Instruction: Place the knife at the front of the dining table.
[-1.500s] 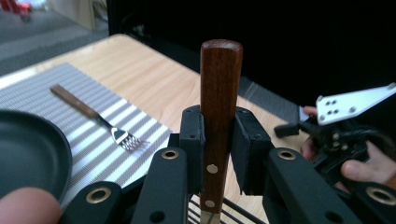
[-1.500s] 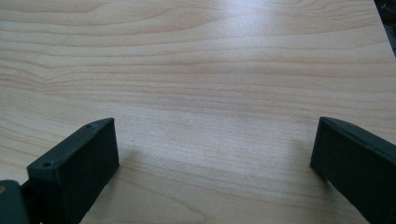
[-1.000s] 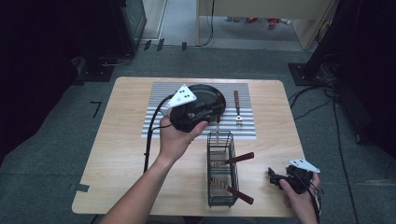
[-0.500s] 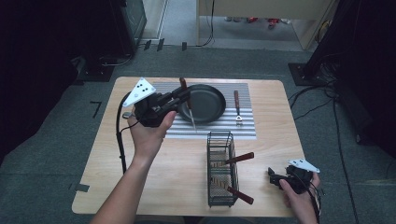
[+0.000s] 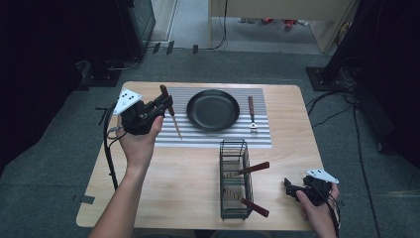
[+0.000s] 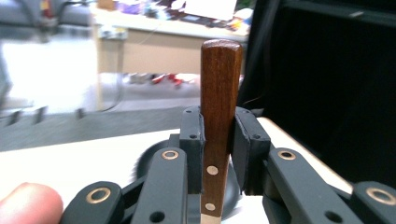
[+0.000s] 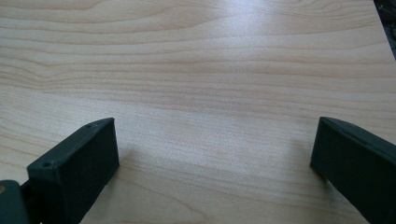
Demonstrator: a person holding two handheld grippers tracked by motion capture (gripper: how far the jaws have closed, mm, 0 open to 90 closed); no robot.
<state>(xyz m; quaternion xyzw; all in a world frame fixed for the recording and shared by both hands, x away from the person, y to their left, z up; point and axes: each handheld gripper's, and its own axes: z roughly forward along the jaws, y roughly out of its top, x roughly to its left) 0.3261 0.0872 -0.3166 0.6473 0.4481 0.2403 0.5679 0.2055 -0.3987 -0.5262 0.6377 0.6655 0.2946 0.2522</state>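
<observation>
My left gripper is raised over the table's far left, shut on a wooden-handled knife whose thin blade hangs down toward the striped mat. In the left gripper view the brown riveted handle stands upright, clamped between both jaws. A black frying pan rests on the mat just right of the knife. My right gripper lies at the near right corner of the table, open, with bare wood between its jaws.
A wooden-handled fork lies on the mat right of the pan. A black wire basket stands near the table's front middle, with two wooden-handled utensils sticking out to its right. Cables run on the floor at far right.
My left gripper has swung from above the pan leftward to the table's far left, carrying the knife. The right gripper has stayed put.
</observation>
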